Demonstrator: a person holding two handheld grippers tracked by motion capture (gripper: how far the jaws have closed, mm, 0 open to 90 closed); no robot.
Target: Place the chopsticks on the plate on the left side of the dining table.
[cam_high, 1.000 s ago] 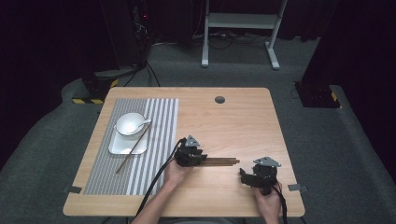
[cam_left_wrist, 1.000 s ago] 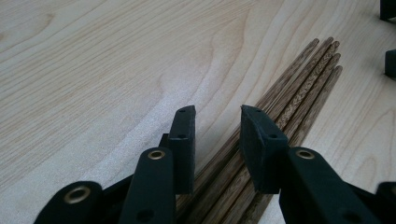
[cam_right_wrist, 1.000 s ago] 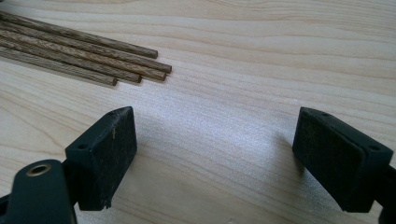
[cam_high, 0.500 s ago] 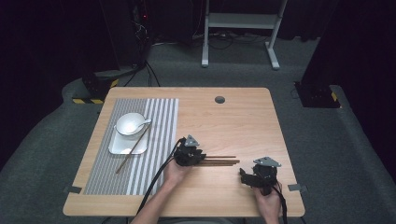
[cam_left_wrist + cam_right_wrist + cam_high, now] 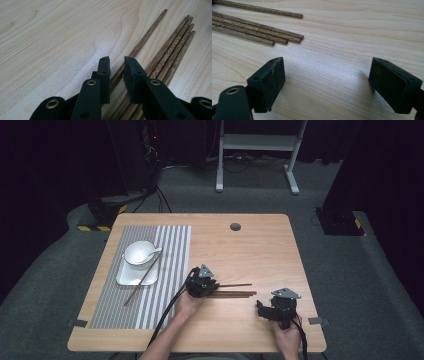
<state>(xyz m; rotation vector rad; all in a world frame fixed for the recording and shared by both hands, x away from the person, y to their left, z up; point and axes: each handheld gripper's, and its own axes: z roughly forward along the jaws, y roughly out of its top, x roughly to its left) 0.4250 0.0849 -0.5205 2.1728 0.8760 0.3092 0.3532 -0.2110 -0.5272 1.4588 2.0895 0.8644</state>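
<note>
With one dark wooden chopstick (image 5: 142, 280) already laid across the white square plate (image 5: 131, 276), the left gripper (image 5: 117, 62) has been closing its jaws around a single separated chopstick (image 5: 140, 45) without yet clamping, while the right gripper (image 5: 325, 83) rests wide open, so pickup and placement remain.

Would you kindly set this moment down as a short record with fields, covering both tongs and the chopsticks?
work in hand: picking one chopstick from the loose group on the table
left tongs: jaws have just been closing, a narrow gap left; single chopstick runs between them, pads not yet pressing
other chopsticks: three lying together, just right of the jaws in the left gripper view
right tongs: wide open, nothing between the jaws
placemat: striped, bears a white dish, a bowl and one chopstick
</note>
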